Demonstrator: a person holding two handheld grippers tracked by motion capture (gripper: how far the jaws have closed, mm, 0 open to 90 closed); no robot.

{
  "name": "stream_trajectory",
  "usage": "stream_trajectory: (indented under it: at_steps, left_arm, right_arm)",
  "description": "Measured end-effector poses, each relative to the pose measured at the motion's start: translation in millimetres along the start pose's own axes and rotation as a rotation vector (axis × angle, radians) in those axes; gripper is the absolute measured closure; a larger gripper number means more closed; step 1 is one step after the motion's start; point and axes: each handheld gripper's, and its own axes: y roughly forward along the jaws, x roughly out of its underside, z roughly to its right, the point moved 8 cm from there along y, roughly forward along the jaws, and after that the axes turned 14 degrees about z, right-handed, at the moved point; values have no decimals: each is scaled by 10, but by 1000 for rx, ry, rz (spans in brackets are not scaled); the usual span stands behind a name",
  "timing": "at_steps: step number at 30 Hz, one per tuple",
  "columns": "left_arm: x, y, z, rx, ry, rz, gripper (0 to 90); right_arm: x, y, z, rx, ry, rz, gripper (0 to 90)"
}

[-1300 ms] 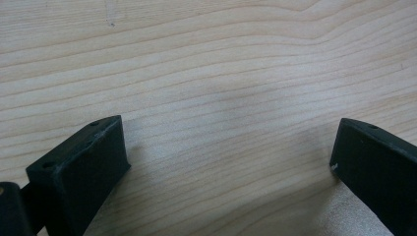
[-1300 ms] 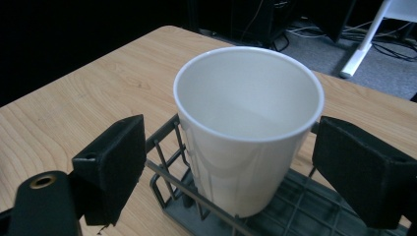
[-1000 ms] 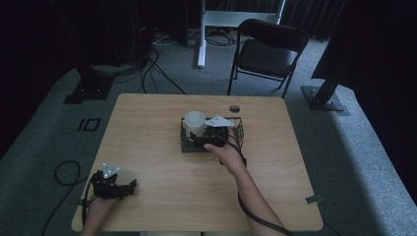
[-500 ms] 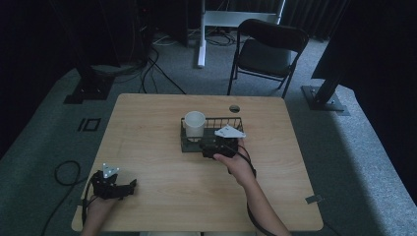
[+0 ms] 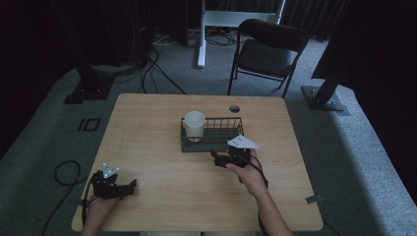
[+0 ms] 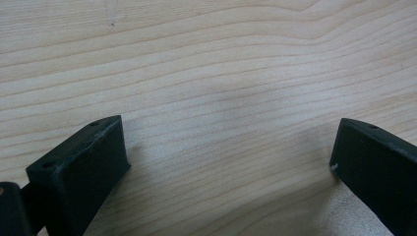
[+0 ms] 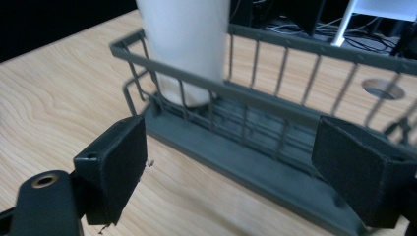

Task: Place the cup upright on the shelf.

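A dark wire basket [image 5: 216,135] stands at the middle of the wooden table [image 5: 142,128]. Upright in its left end is a white cup [image 5: 194,126]. My right gripper [image 5: 216,159] is just in front of the basket, apart from it, open and holding nothing. In the right gripper view the right gripper [image 7: 231,162] faces the basket's near wall [image 7: 255,103], with the cup [image 7: 184,44] behind the wires at upper left. My left gripper [image 5: 132,186] rests near the front left corner. In its own view the left gripper [image 6: 231,147] is open over bare wood.
A round cable hole [image 5: 234,108] lies in the table behind the basket. A black folding chair [image 5: 268,49] stands beyond the far edge. Cables [image 5: 64,172] and stand bases [image 5: 86,91] lie on the grey floor around the table.
My right gripper has drawn back from the basket toward the near edge. The cup stays standing in the basket. The left gripper has not moved.
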Motion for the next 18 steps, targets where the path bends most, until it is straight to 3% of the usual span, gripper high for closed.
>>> stream_trajectory:
  at_steps: [18]
  left_arm:
    - [0,0,-1,0,1,0,9]
  right_arm:
    - [260,-391,427,101,2,-22,134]
